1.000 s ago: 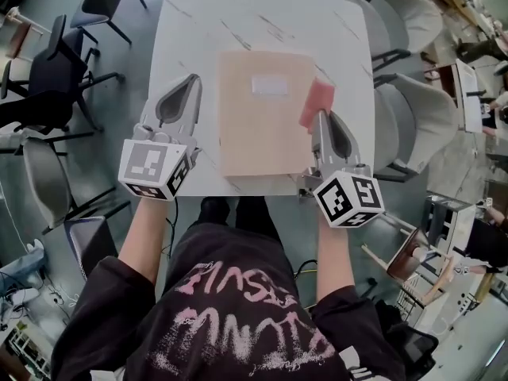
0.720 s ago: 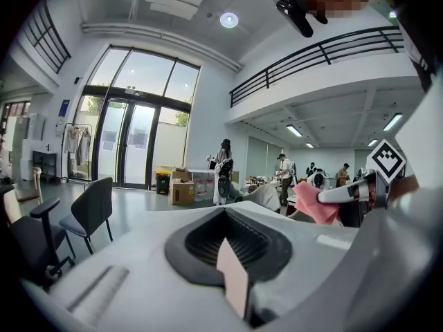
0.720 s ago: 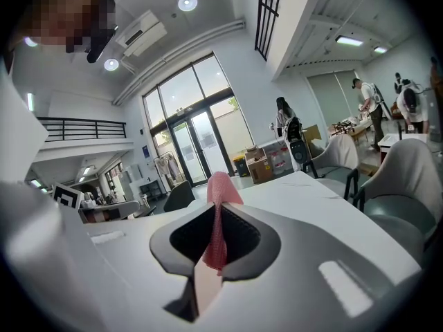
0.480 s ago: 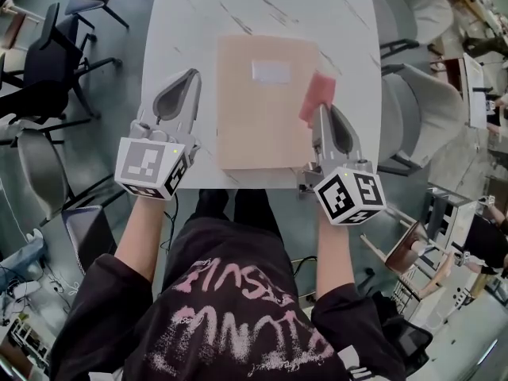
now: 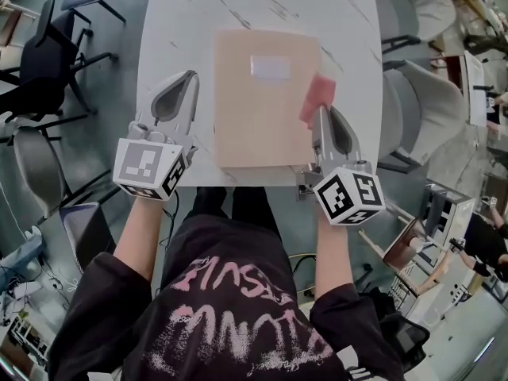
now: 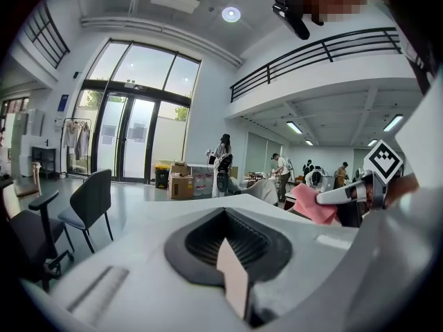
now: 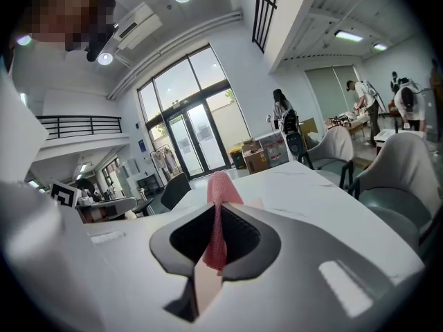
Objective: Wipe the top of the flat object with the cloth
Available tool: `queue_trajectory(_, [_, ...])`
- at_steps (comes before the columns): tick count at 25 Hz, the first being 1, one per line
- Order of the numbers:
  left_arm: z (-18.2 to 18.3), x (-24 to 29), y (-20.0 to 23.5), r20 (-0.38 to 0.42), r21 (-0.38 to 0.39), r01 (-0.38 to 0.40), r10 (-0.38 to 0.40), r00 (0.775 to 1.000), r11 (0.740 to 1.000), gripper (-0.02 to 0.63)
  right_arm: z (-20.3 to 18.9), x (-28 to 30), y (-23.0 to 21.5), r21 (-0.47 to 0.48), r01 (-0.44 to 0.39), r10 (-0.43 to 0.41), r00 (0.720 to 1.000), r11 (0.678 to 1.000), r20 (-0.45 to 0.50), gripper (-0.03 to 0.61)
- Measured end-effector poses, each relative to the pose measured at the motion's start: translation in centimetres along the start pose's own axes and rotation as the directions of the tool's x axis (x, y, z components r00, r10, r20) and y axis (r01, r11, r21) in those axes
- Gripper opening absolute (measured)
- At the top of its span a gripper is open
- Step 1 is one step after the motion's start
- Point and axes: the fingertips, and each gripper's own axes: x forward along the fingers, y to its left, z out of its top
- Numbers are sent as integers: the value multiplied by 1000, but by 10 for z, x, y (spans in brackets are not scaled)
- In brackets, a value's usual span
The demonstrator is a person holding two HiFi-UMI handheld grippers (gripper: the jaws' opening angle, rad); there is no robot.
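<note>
My right tongs (image 5: 317, 114) were pinching a small pink mesh cloth (image 5: 319, 94), whose free end stood up from the tips right at the right-hand edge of a flat, pale tan rectangular board (image 5: 258, 121). The board had a white label (image 5: 271, 67) near its far end. It lay in the middle of a white, grey-veined counter (image 5: 171, 38), with its near edge close to the counter's near edge. My left tongs (image 5: 190, 78) were pressed together with nothing between them. They lay over bare counter to the left of the board and apart from it. As I judged it, wiping had not yet begun, because the cloth looked raised rather than spread on the surface. To do it well, I would tip the right tongs down so that the loose cloth, not the hard tips, met the board. I would then sweep in overlapping strokes from the far edge toward the near one, covering the label too. The board looked light and likely to slide, so I would set the closed left tongs on its left margin and press lightly to pin it.
</note>
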Motion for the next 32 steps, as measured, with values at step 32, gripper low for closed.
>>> queue_trajectory(32, [15,9,10,40,25,-35,34,999,999,2,50,93,52,-106,-164,164,986,981,-10,48])
